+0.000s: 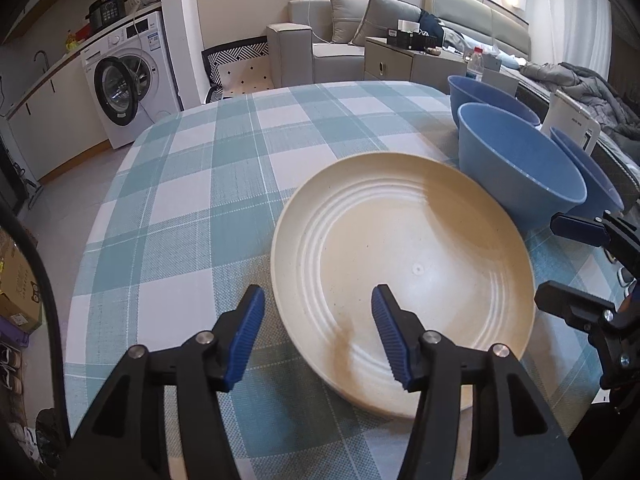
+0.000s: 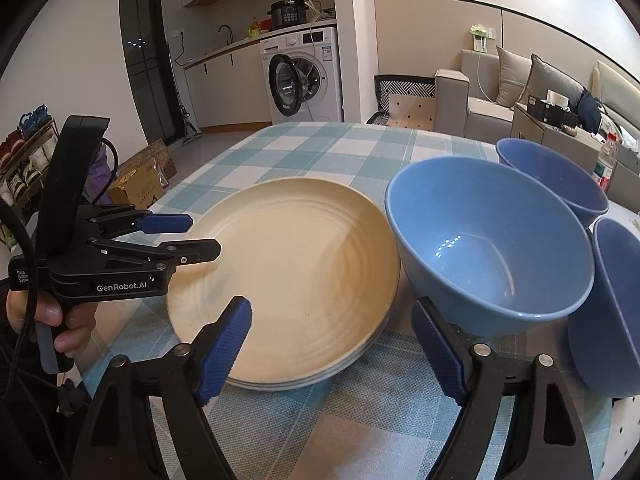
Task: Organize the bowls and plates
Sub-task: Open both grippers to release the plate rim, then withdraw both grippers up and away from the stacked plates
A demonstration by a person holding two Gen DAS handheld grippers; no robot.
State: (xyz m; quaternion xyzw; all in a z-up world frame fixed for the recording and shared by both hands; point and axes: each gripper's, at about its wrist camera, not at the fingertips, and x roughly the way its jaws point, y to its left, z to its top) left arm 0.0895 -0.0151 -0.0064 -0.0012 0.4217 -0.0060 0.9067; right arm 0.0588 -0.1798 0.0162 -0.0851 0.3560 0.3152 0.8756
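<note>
Stacked cream plates [image 2: 288, 280] beside blue bowl [image 2: 488, 248]

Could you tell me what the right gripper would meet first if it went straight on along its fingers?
Probably the nearest blue bowl, which sits just ahead of the open right gripper; depth is uncertain, so the checked tablecloth might come first.

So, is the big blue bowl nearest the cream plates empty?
Empty: the big blue bowl shows only bare, shiny inside beside the cream plates.

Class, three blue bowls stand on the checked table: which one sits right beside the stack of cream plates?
The middle blue bowl, next to the cream plates. The far bowl and the near-right bowl stand farther off.
</note>
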